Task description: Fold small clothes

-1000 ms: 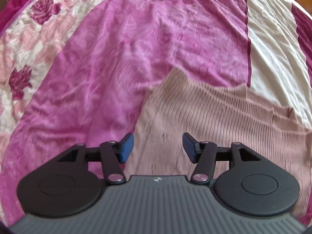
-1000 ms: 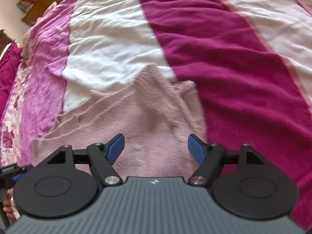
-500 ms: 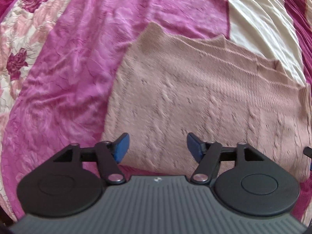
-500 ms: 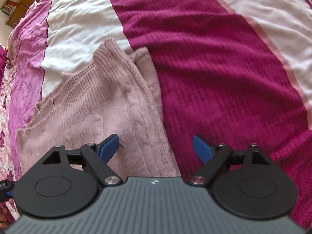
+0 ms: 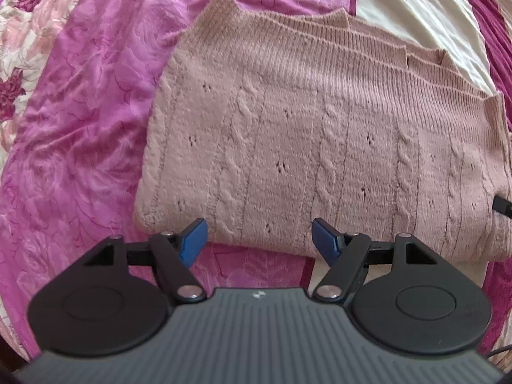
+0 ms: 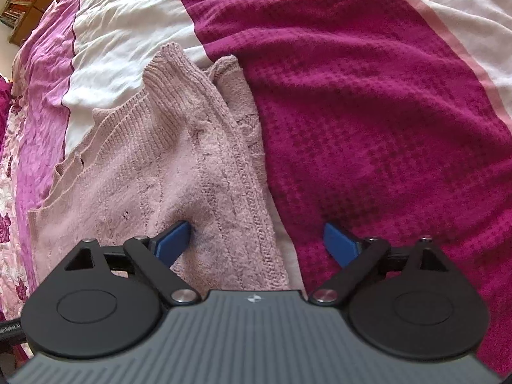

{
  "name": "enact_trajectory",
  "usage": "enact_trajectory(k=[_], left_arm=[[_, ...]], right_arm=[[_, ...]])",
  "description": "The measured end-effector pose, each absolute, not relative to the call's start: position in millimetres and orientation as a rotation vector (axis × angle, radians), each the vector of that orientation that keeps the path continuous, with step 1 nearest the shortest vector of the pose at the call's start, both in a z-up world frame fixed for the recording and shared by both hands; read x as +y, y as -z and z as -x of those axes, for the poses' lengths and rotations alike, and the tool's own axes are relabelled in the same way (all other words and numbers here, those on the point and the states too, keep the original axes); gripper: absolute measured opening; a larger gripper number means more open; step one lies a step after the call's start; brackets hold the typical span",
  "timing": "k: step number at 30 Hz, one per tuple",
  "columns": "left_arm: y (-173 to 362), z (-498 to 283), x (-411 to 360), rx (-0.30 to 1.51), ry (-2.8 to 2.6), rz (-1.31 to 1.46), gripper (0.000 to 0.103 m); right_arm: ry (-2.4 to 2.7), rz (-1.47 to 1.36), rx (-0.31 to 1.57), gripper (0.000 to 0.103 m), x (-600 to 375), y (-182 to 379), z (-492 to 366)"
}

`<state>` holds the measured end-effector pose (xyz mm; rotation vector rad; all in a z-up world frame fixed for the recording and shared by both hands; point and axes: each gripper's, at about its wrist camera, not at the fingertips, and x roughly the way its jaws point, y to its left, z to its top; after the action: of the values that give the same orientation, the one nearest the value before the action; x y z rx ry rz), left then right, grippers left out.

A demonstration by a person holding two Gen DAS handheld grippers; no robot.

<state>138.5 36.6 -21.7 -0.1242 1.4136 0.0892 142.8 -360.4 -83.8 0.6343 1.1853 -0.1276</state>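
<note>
Your dusty-pink cable-knit sweater lies folded into a flat rectangle on the bed, across the magenta rose-patterned bedspread and the cream stripe beside it. Your left gripper points down at the sweater's near folded edge; its jaws have just been opening and now stand spread, the blue pads either side of that edge with nothing pinched between them. In the right wrist view, your right gripper sits at the sweater's right-hand end, where the knit meets the dark crimson waffle-weave blanket. Its jaws have also just been opening and are spread wide: the left blue pad touches or sits just above the knit, the other is over the crimson blanket, and the sweater's side edge runs between them without being gripped. At the right edge of the left view, a dark tip, likely part of the other gripper, shows over the sweater.
</note>
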Motion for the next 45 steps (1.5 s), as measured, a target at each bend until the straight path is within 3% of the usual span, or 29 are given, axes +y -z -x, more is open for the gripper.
enact_trajectory(k=[26, 27, 29, 31, 33, 39, 45], left_arm=[[31.9, -132.9, 27.7, 1.442, -0.078, 0.095, 0.073], [31.8, -132.1, 27.3, 1.444, -0.079, 0.099, 0.073], [31.5, -130.6, 25.1, 1.451, -0.078, 0.101, 0.073], [32.2, -131.5, 23.3, 1.457, -0.078, 0.099, 0.073], [33.1, -132.9, 21.0, 1.464, -0.088, 0.101, 0.073], [25.9, -136.0, 18.8, 1.472, -0.135, 0.160, 0.073], [17.4, -137.3, 24.7, 1.440, -0.144, 0.184, 0.073]], right_arm=[[0.113, -0.654, 1.130, 0.094, -345.7, 87.0, -156.2], [0.096, -0.633, 1.139, 0.092, -343.6, 87.7, -157.5], [0.074, -0.603, 1.155, 0.076, -341.6, 88.3, -159.5], [0.052, -0.649, 1.164, 0.051, -346.6, 86.6, -160.0], [0.031, -0.689, 1.175, 0.045, -353.8, 85.8, -159.2], [0.031, -0.827, 1.244, 0.048, -371.4, 102.3, -167.3], [-0.039, -0.830, 1.250, 0.067, -370.0, 108.6, -174.3]])
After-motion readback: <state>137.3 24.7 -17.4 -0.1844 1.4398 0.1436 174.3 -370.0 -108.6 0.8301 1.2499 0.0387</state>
